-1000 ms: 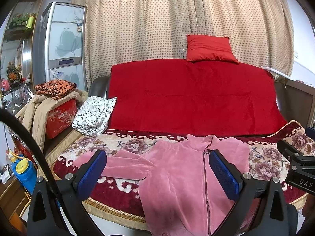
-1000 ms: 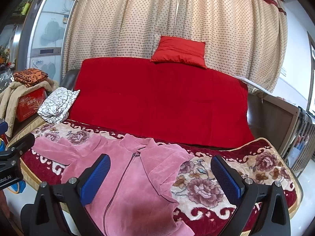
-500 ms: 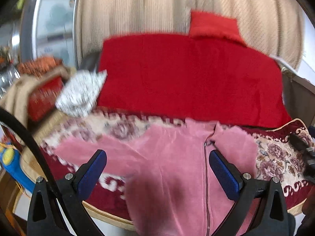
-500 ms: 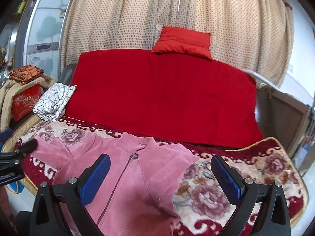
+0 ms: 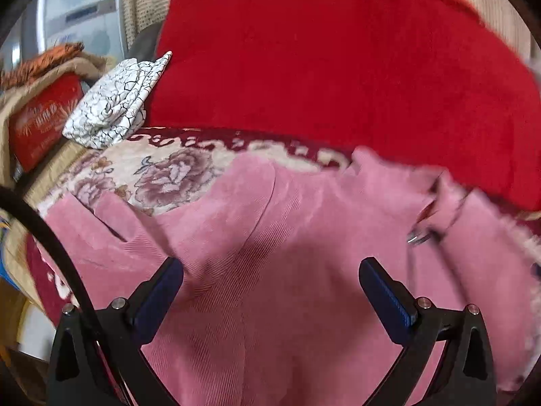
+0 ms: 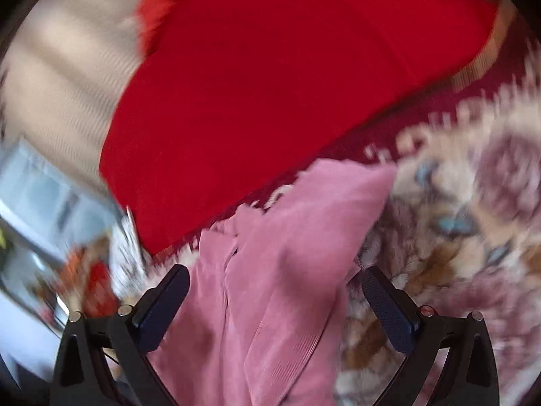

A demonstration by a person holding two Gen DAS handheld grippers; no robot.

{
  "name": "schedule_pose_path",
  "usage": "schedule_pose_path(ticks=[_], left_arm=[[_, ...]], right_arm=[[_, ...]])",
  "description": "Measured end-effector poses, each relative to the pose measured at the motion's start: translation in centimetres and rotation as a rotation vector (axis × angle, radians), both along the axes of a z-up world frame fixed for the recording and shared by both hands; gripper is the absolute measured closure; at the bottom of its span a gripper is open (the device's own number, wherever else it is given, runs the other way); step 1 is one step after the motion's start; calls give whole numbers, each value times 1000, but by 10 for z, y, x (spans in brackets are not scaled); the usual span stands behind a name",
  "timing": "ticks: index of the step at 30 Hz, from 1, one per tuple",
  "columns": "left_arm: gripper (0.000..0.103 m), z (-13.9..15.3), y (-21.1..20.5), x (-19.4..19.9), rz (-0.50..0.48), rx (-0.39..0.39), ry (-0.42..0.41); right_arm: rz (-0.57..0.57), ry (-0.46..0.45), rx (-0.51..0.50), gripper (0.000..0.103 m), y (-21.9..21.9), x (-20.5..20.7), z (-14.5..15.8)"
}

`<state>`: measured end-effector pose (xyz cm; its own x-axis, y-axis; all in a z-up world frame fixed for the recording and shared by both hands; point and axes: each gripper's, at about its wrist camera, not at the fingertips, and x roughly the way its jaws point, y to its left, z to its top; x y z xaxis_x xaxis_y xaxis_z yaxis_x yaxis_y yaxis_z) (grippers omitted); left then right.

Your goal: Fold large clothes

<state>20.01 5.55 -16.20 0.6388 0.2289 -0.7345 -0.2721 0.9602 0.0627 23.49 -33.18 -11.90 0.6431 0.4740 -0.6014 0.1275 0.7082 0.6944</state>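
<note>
A pink corduroy zip jacket (image 5: 287,253) lies spread front-up on the floral blanket (image 5: 169,172) of a sofa. In the left wrist view its left sleeve (image 5: 101,233) stretches out to the left and the zip pull (image 5: 417,237) shows at the right. My left gripper (image 5: 270,280) hovers open just above the jacket's chest, nothing between its fingers. In the blurred, tilted right wrist view the jacket (image 6: 287,270) runs between the open fingers of my right gripper (image 6: 275,287), over its right shoulder and folded sleeve; whether it touches the fabric I cannot tell.
A red cover (image 5: 338,67) drapes the sofa back. A white patterned folded cloth (image 5: 115,105) lies at the blanket's left end, beside a red box (image 5: 44,118) under beige clothes. Curtains and a cabinet stand behind. Floral blanket (image 6: 456,237) lies bare right of the jacket.
Both grippers have dropped down and forward close to the jacket, which now fills the lower view. The right wrist view has tilted and blurred with motion. Both stay open.
</note>
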Motion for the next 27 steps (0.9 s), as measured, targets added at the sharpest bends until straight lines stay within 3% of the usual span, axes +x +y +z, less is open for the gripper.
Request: schedule_pose_path(ticks=[2, 4, 8, 11, 13, 16, 19, 23, 27], left_arm=[[0, -12, -9, 10, -25, 92, 82], [0, -15, -18, 8, -77, 138, 79], [0, -18, -19, 7, -130, 87, 68], [0, -31, -12, 12, -123, 19, 118], [0, -39, -9, 15, -109, 0, 148], [0, -46, -19, 14, -125, 66, 150], [0, -48, -24, 10, -138, 112, 118], [0, -35, -11, 15, -147, 40, 130], [0, -3, 12, -1, -48, 13, -18]], right_arm=[[-39, 30, 50, 2, -11, 12, -21], [-71, 43, 74, 3, -15, 19, -28], [-94, 57, 98, 17, -24, 38, -48], [-108, 39, 74, 37, -27, 54, -59], [-110, 20, 6, 65, -25, 65, -61], [-95, 21, 13, 77, -20, 73, -67], [-82, -81, -44, 84, -9, 66, -43], [18, -249, -8, 84, 14, 47, 0], [172, -321, 14, 84, 61, 32, 25]])
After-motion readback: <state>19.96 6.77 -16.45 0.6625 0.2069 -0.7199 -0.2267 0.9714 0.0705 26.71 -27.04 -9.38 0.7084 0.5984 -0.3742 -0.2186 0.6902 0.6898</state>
